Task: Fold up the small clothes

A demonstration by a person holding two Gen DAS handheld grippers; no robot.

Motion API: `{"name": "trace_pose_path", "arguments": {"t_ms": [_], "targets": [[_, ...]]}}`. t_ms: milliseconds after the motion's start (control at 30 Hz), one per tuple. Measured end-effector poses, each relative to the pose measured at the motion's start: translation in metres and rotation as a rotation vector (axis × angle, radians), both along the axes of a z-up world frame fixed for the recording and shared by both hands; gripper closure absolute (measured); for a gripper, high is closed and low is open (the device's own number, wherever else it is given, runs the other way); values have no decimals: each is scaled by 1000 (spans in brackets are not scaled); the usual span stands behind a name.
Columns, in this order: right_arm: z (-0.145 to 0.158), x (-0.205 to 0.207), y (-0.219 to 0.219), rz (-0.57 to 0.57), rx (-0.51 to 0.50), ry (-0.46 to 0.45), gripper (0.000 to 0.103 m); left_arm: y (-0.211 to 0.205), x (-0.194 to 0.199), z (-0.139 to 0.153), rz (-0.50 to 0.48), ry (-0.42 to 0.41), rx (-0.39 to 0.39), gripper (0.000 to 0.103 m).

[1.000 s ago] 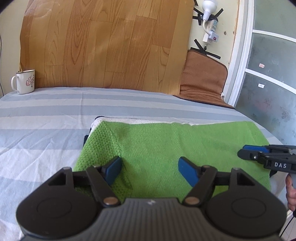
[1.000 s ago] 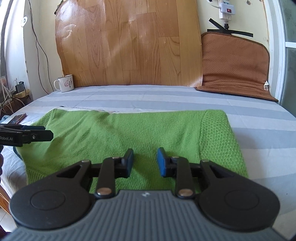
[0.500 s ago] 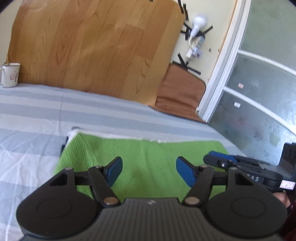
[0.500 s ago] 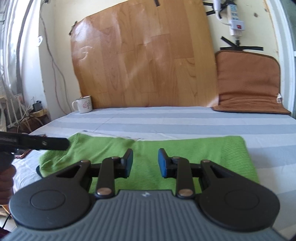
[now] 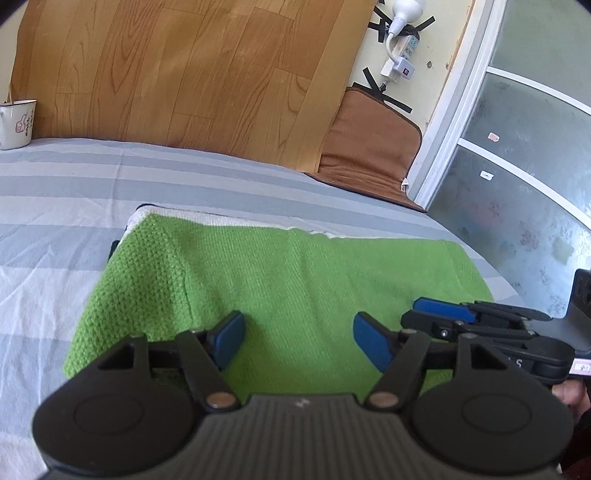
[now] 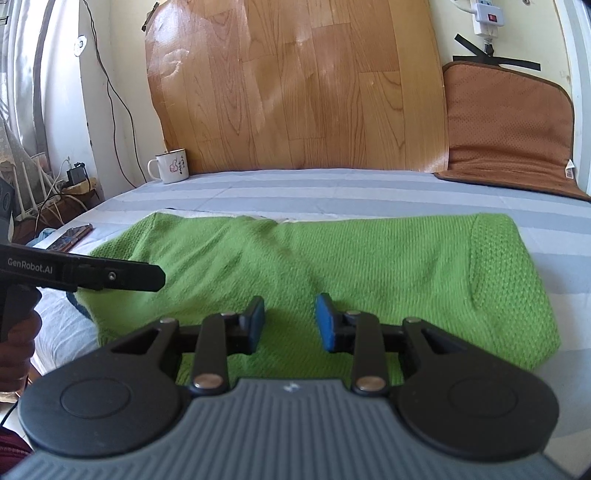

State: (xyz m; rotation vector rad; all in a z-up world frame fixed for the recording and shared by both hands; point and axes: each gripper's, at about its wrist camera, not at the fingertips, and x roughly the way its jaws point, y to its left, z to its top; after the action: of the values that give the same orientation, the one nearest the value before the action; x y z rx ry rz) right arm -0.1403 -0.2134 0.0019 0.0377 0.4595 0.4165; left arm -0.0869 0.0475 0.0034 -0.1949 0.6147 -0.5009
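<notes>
The left wrist view alone takes in a frosted glass door (image 5: 524, 155) at the right and a lamp (image 5: 405, 8) plugged into a taped power strip (image 5: 400, 61). Only the right wrist view shows cables (image 6: 110, 92) down the left wall, a cluttered corner, and what may be a phone (image 6: 74, 233) at the bed's edge, too small to be sure. Both show a mug (image 6: 170, 166) with a thumbs-up drawing, a wood-grain board (image 5: 177, 70) and a brown cushion (image 6: 508, 125) against the wall.

The green knit garment (image 5: 280, 280) lies flat on the striped bed (image 5: 74, 177), a white layer peeking out at its far edge. The left gripper (image 5: 298, 338) hangs over its near part, jaws spread wide and opening, cloth below them rather than between the pads. The right gripper (image 6: 290, 321) sits over the near hem, jaws narrowly apart and opening, gripping nothing.

"GenRobot.AI" reads on the left gripper's side in the right wrist view. The right gripper's lettering in the left wrist view is mostly hidden.
</notes>
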Motion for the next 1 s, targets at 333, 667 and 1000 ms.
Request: {"name": "trace_pose_path", "arguments": {"t_ms": [333,667,1000], "targets": [[-2,-1,-3,8,7,-12,67,-6,-1,0,-5,-9,21,29],[-3,-3,-4,11,11,-25,67,-8,-2,1,-7,-12,24,26],[-3,-4,-4,12,8,-25,67,-9,-3,0,-8,-13,26,24]]}}
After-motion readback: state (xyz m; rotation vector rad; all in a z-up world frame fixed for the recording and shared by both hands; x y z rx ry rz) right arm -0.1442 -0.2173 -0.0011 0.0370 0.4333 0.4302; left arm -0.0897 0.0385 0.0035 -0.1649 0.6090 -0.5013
